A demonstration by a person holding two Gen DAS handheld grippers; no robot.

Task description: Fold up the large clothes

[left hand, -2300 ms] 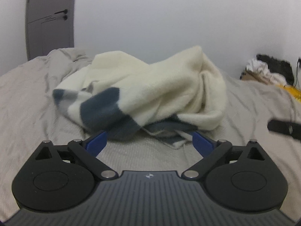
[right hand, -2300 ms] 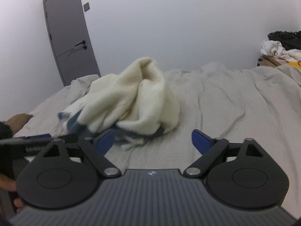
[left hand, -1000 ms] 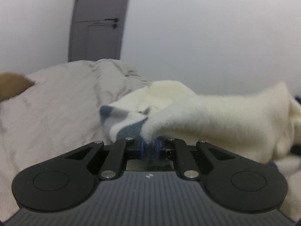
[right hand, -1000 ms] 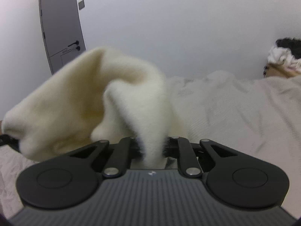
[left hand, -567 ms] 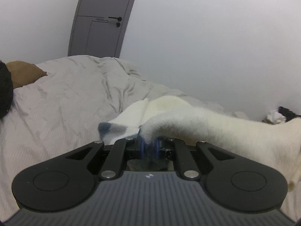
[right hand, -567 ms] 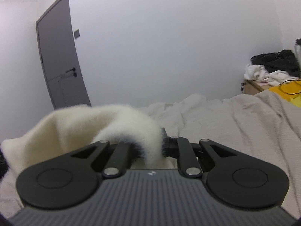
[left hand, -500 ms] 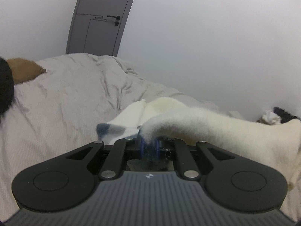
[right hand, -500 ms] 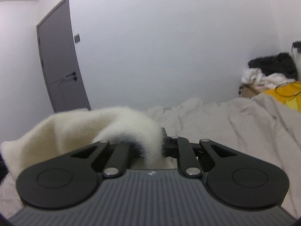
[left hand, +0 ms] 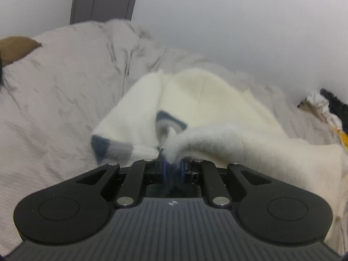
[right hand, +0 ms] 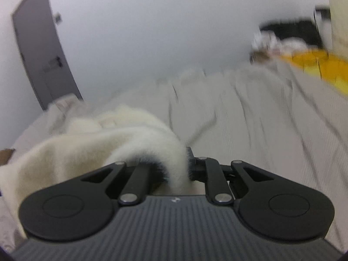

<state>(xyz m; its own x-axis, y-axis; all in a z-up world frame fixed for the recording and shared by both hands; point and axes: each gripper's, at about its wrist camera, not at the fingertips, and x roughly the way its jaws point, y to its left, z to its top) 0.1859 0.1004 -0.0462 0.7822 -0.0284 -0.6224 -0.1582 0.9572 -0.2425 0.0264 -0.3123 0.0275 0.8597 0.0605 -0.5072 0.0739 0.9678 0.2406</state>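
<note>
Now sweater (left hand: 228,117) is gripped at edge by left gripper (left hand: 173,163) and right gripper (right hand: 180,171), both clamped on fabric, body trailing on bed (right hand: 250,119). Corners best pulled apart evenly, laid flat; sleeve (left hand: 121,134) risks bunching.

The cream fleece sweater (left hand: 217,108) I'm holding is fluffy, with navy and grey bands at a sleeve cuff (left hand: 111,146). It stretches between my two grips, its hem edge pinched at each end. The body drapes down onto the bed, sleeve spilling left, fabric bunched and blurred.
</note>
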